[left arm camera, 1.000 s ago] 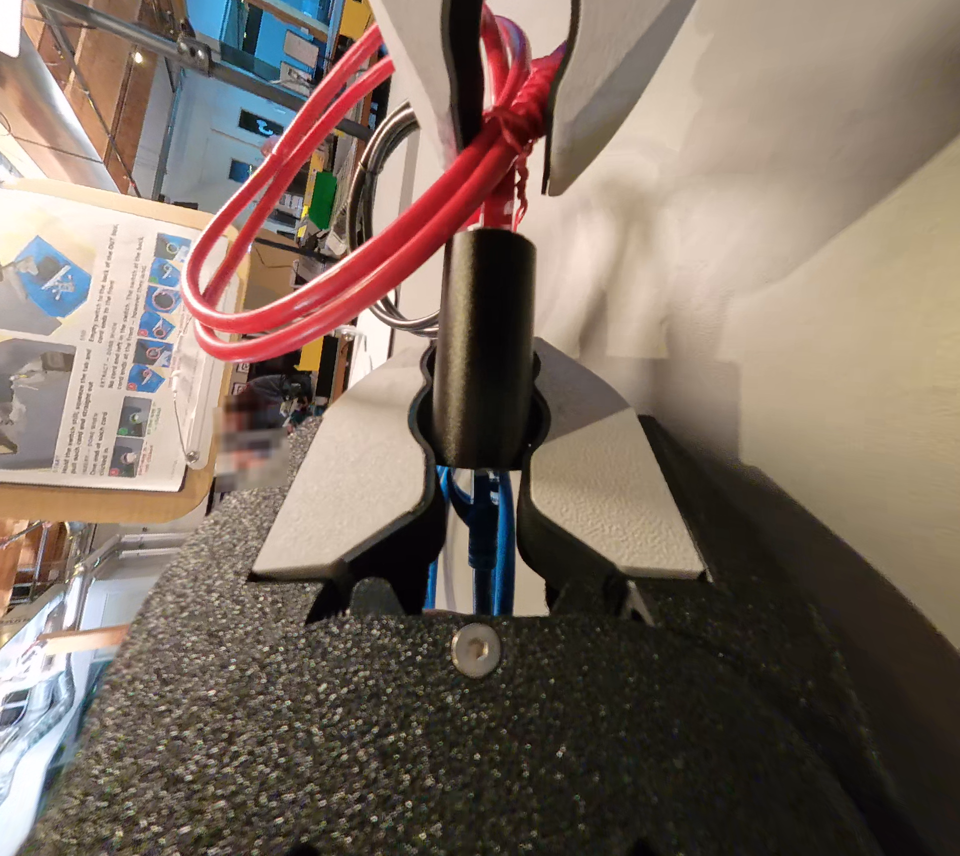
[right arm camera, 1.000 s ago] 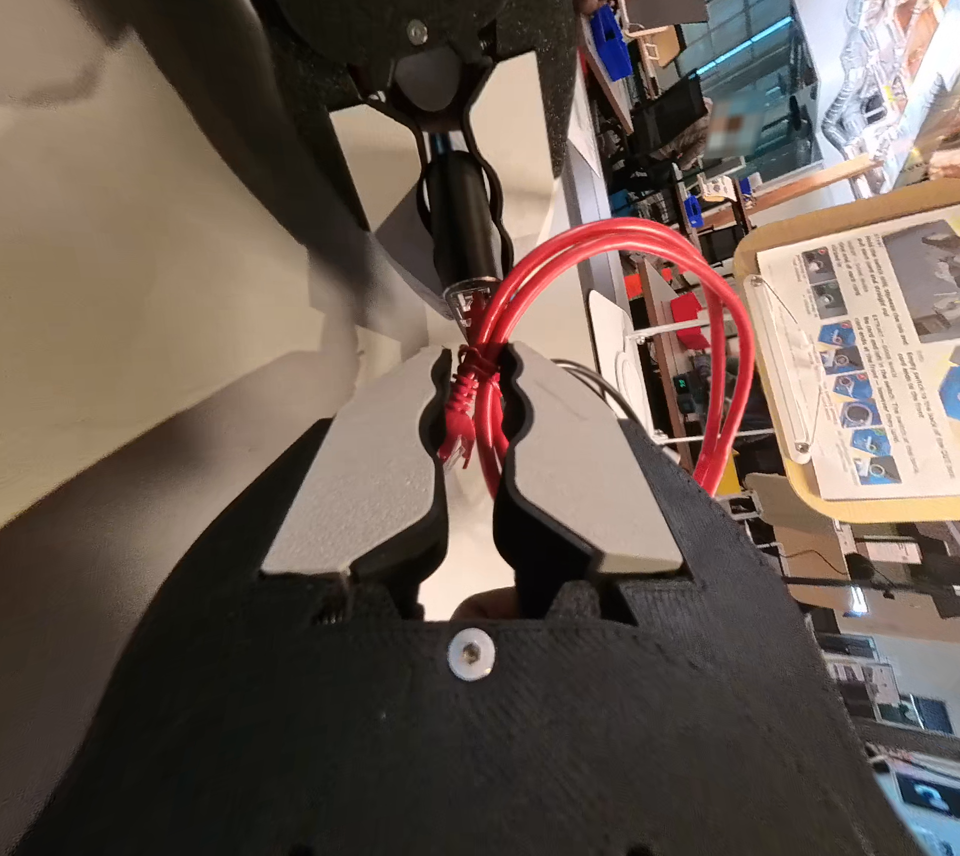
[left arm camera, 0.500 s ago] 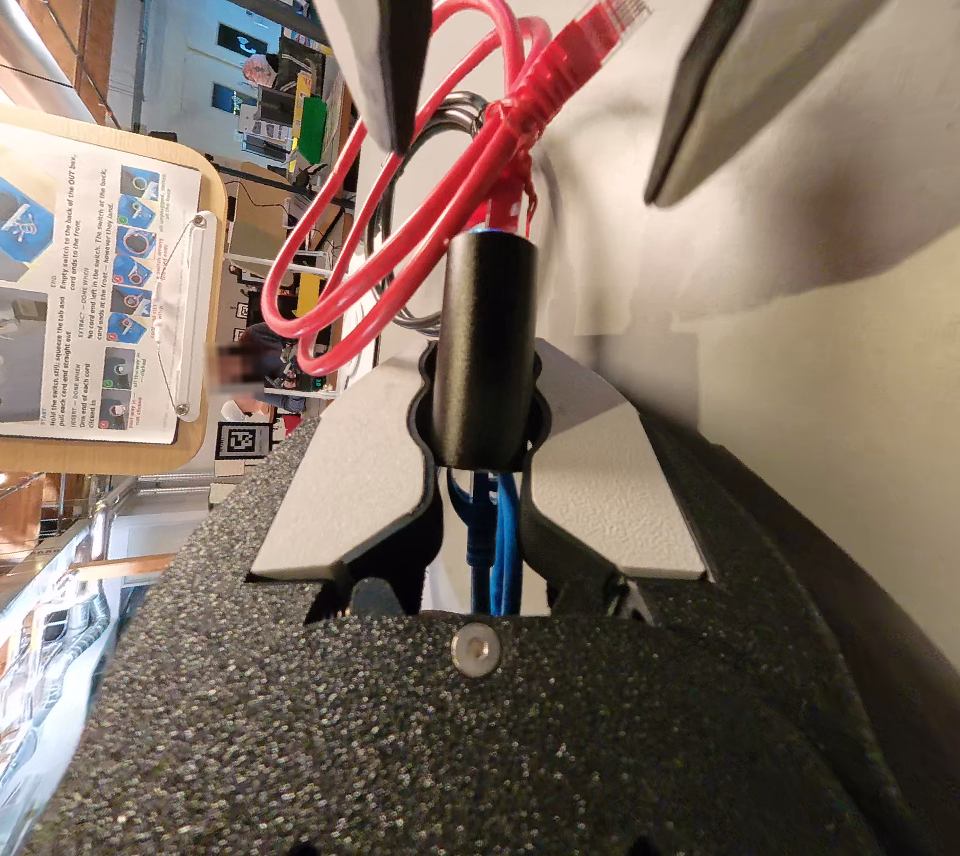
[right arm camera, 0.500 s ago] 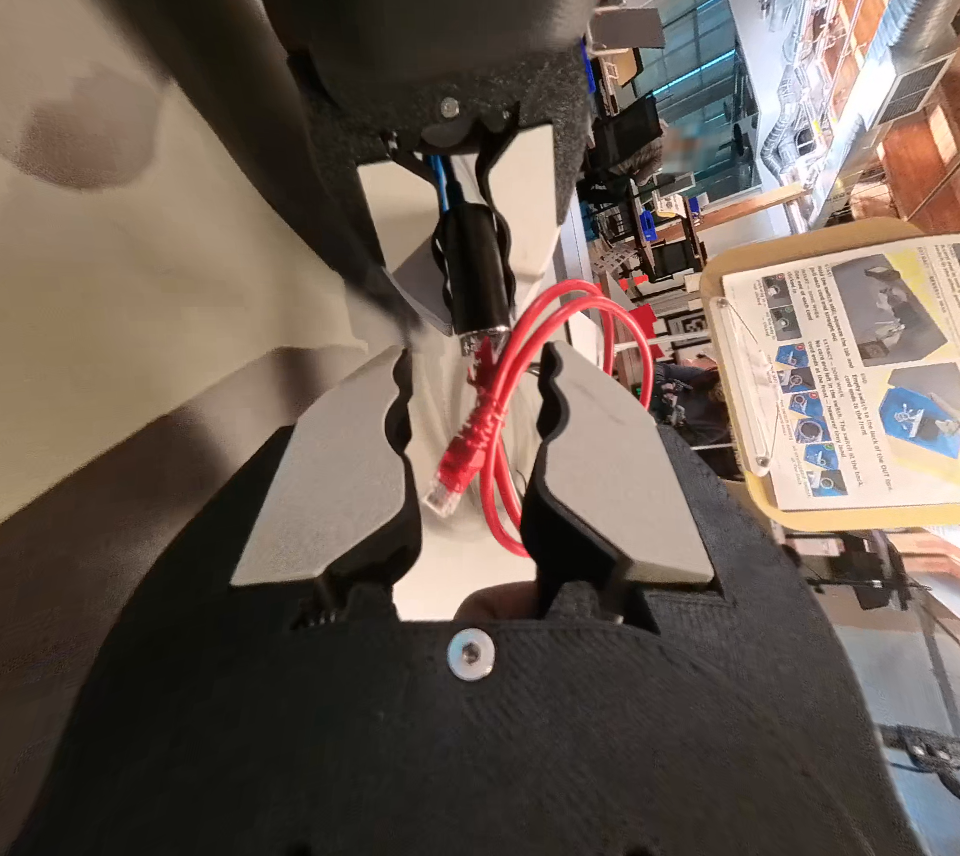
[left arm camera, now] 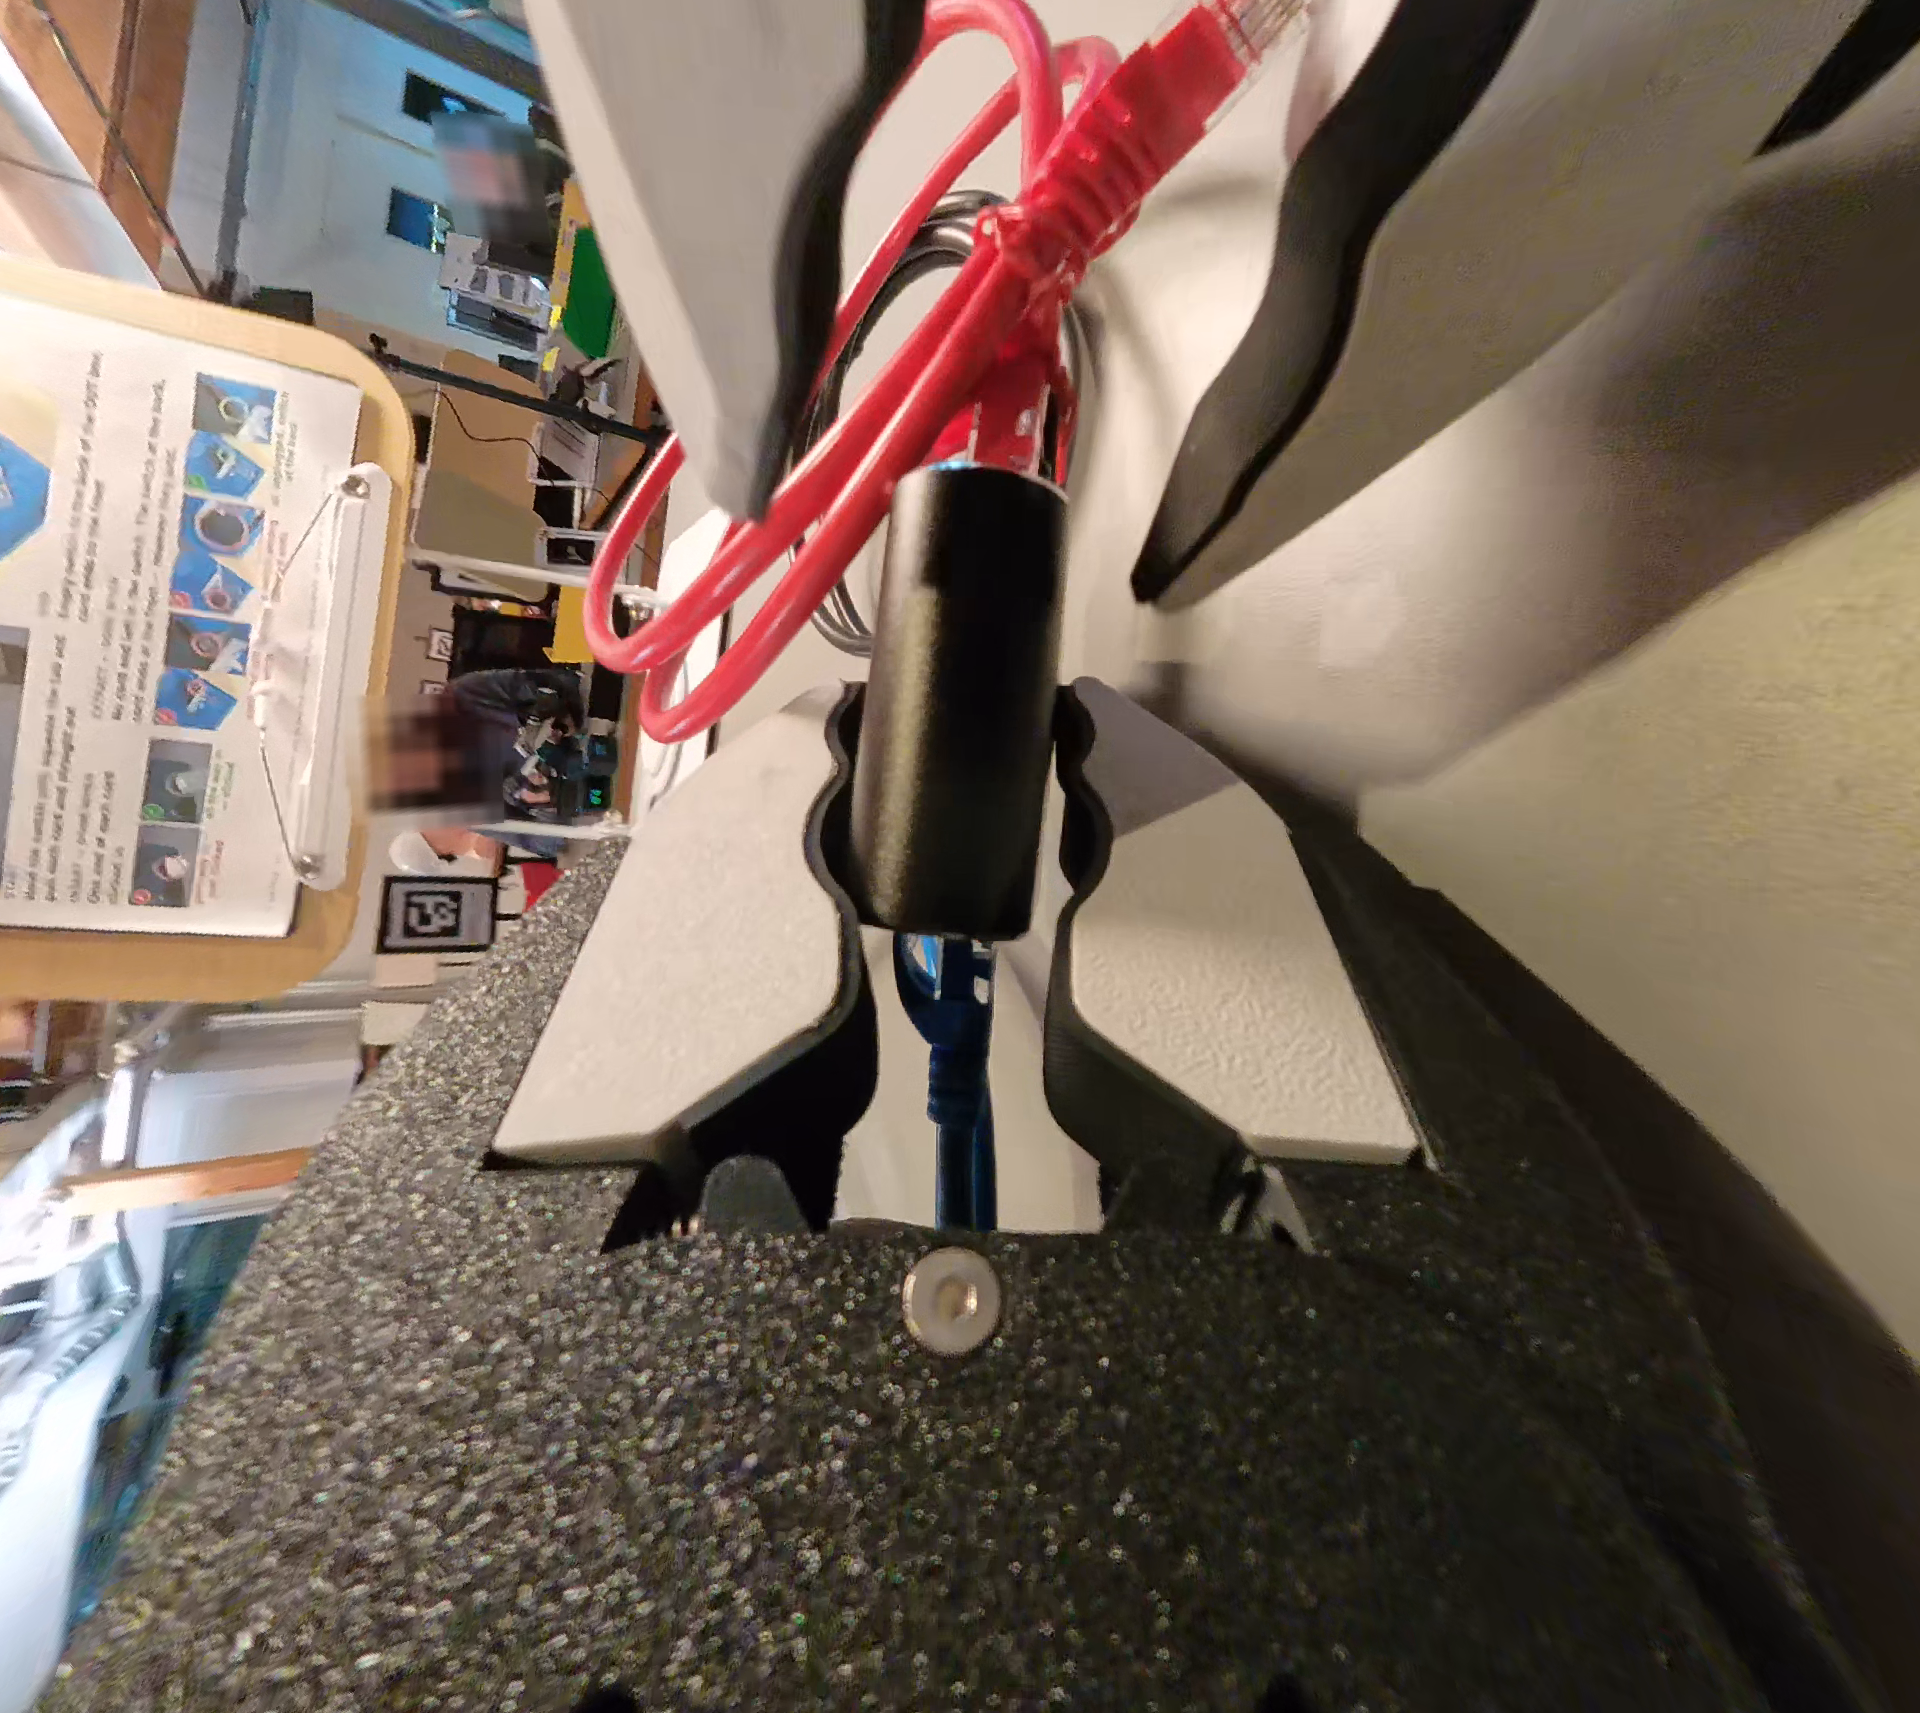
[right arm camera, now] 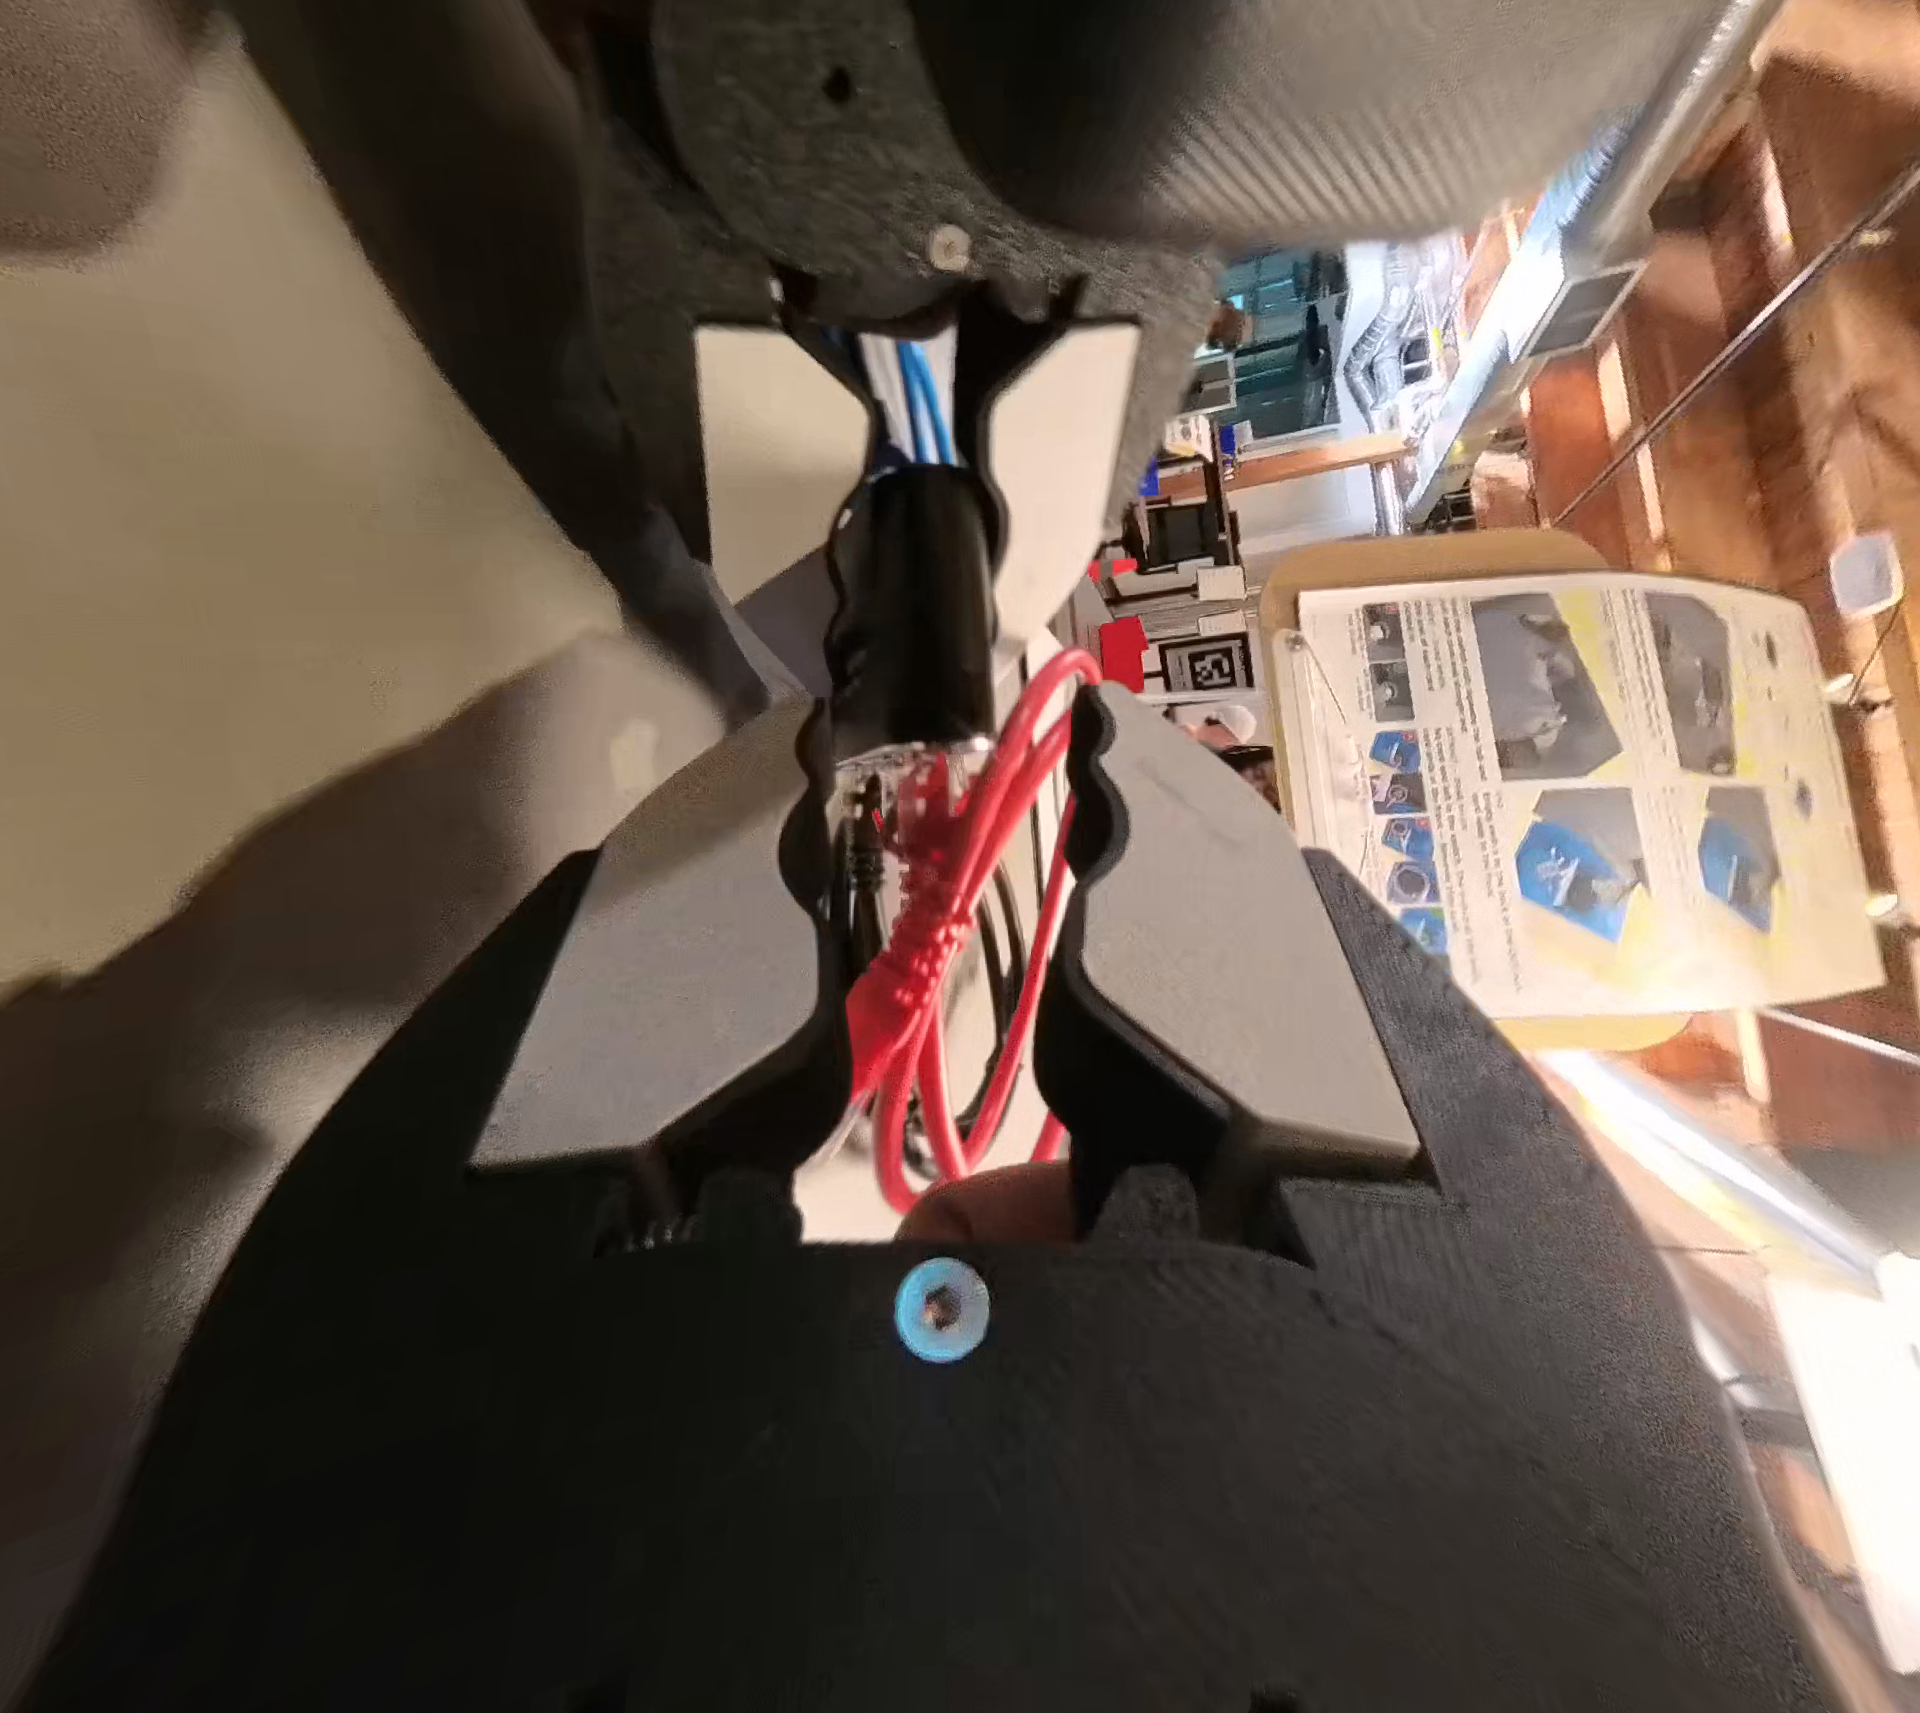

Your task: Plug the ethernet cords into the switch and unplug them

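Observation:
My left gripper (left arm camera: pixel 956 728) is shut on the black cylindrical switch (left arm camera: pixel 961 676). A blue cord (left arm camera: pixel 958 1040) runs out of the switch's near end. A bundled red ethernet cord (left arm camera: pixel 831 458) has one plug in the far end, and its free plug (left arm camera: pixel 1216 53) points away. My right gripper (right arm camera: pixel 951 707) is open, its fingers (left arm camera: pixel 665 105) either side of the red bundle without clamping it. In the right wrist view the red cord (right arm camera: pixel 935 936) lies between the jaws, with the switch (right arm camera: pixel 920 614) just beyond their tips, held by the left gripper.
A clipboard with an instruction sheet (left arm camera: pixel 177 624) stands at the left, and shows at the right in the right wrist view (right arm camera: pixel 1558 780). A beige surface (left arm camera: pixel 1662 884) runs along one side. A black cable loop (left arm camera: pixel 914 250) hangs behind the red cord. A fingertip (right arm camera: pixel 987 1196) shows behind the right jaws. The tips of one gripper are about 6 cm away from the tips of the other.
My right gripper, shut on the red bundle a second ago, has opened and moved in along the cord towards the switch. My left gripper has kept its hold on the switch.

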{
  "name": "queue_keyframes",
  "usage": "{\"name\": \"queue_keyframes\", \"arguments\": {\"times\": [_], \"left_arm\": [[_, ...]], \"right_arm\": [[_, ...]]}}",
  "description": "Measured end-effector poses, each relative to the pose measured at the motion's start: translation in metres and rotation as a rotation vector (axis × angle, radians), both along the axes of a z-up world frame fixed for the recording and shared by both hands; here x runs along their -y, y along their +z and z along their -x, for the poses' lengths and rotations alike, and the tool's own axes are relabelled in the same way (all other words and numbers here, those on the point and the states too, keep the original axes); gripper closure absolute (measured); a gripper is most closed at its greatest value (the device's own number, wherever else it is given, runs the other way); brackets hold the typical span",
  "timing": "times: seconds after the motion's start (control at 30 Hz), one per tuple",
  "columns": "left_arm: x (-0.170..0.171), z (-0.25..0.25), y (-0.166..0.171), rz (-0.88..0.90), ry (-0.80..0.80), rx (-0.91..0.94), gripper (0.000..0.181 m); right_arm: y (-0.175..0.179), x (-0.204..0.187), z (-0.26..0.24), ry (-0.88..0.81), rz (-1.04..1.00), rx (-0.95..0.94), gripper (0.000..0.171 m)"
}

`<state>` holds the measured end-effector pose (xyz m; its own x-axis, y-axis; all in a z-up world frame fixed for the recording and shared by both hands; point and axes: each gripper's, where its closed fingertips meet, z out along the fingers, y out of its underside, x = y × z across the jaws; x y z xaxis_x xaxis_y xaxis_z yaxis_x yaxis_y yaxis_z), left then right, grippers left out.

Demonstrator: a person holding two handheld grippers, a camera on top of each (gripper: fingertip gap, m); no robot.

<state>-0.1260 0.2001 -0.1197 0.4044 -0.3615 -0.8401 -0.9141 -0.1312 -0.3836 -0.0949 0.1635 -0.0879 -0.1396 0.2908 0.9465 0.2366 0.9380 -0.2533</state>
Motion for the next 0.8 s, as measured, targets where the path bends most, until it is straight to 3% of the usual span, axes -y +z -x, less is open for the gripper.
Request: {"name": "queue_keyframes", "arguments": {"times": [0.2,0.33,0.43,0.6,0.8], "left_arm": [[0.002,-0.014,-0.002,-0.009,-0.058,-0.060,0.145],[0.004,-0.015,0.020,-0.099,-0.080,0.024,0.141],[0.008,-0.013,0.048,-0.221,-0.100,0.147,0.129],[0.017,-0.006,0.082,-0.379,-0.128,0.277,0.132],[0.020,-0.010,0.088,-0.416,-0.127,0.298,0.137]], "right_arm": [[-0.016,-0.008,0.003,-0.092,-0.048,0.089,0.141],[-0.006,-0.019,0.000,-0.138,-0.046,0.059,0.142],[0.004,-0.036,-0.003,-0.197,-0.084,0.017,0.142],[0.025,-0.070,-0.014,-0.318,-0.189,-0.044,0.143],[0.076,-0.112,-0.048,-0.485,-0.284,-0.159,0.143]]}}
